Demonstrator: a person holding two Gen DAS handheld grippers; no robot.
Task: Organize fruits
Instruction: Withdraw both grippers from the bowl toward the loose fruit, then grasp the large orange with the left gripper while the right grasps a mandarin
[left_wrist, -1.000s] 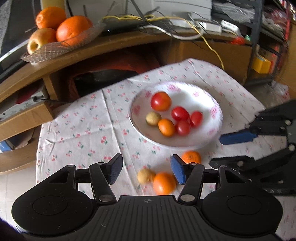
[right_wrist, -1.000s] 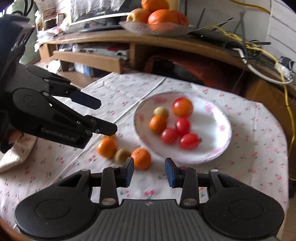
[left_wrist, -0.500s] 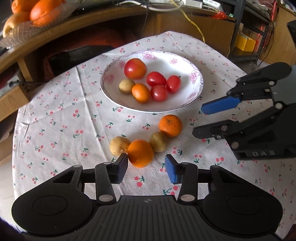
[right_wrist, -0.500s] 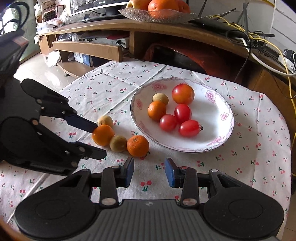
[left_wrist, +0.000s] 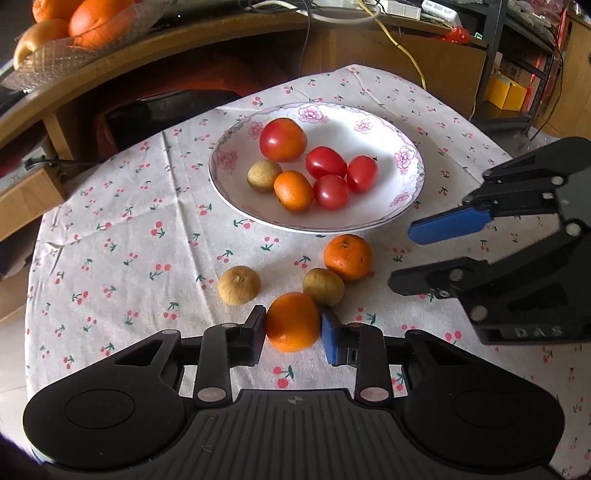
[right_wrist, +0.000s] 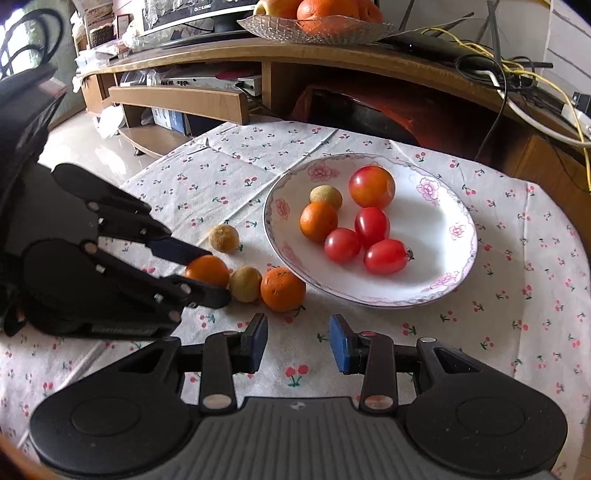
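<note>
The left tongs (left_wrist: 292, 330), at the bottom centre of the left wrist view, are pinching a small orange (left_wrist: 292, 322) that sits on the tabletop (left_wrist: 110, 236), both pads touching its sides. Just behind it lies a brown fruit (left_wrist: 323, 287), close enough that it seems to touch the orange, with a second orange (left_wrist: 347, 257) beyond and another brown fruit (left_wrist: 238, 285) to the left. The plate (left_wrist: 402, 206), in the middle of the frame, already holds tomatoes, an orange and a brown fruit. The right tongs (right_wrist: 298, 341) hang spread and empty over the cloth, near the plate's front rim.

The grip looks low and near the pad tips, so the round orange may squirt out on lifting. Dragging it forward could also roll the neighbouring brown fruit away.
</note>
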